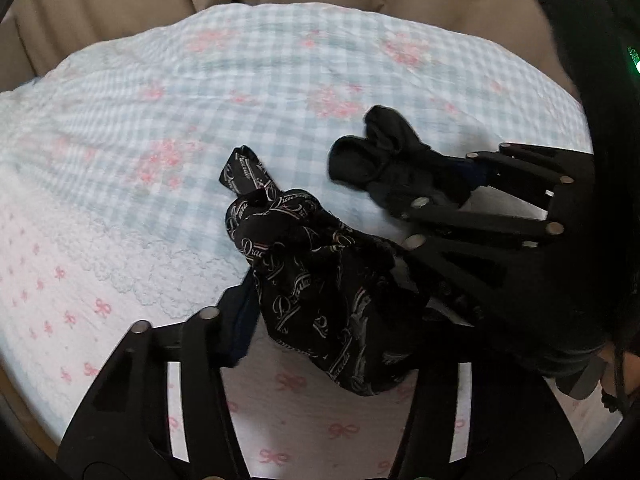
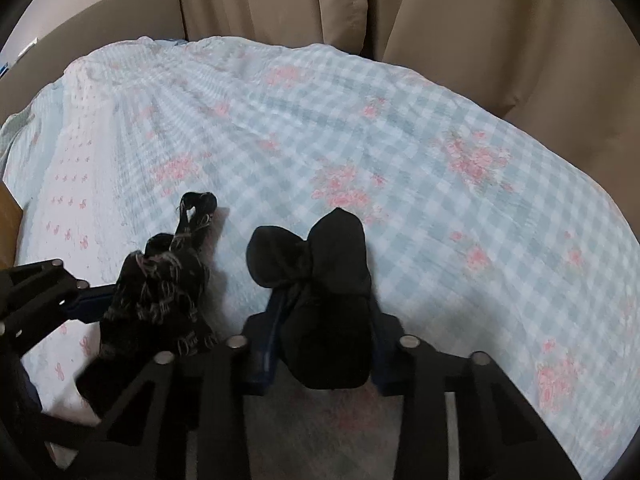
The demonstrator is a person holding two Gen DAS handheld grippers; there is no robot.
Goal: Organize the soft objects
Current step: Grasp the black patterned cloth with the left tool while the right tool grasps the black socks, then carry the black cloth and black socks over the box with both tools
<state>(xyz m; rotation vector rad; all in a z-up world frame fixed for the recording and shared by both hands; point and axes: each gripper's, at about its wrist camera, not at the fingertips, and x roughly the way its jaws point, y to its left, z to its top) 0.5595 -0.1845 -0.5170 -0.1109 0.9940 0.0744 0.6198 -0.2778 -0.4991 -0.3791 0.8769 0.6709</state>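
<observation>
A black cloth printed with pale script lettering (image 1: 312,272) hangs bunched between the fingers of my left gripper (image 1: 326,304), which is shut on it; one end trails onto the bed. To its right, my right gripper (image 1: 440,188) is shut on a plain black cloth (image 1: 372,160). In the right wrist view the plain black cloth (image 2: 320,256) is squeezed between the blue pads (image 2: 272,332) of my right gripper (image 2: 326,320), its knotted-looking end resting on the cover. The printed cloth (image 2: 160,280) sits at the left, held by my left gripper (image 2: 116,320).
Both cloths are over a bed cover (image 1: 240,80) in blue-white check with pink flowers, seen too in the right wrist view (image 2: 440,160). Beige curtains (image 2: 480,20) hang behind the bed. A wooden edge (image 2: 8,220) shows at the far left.
</observation>
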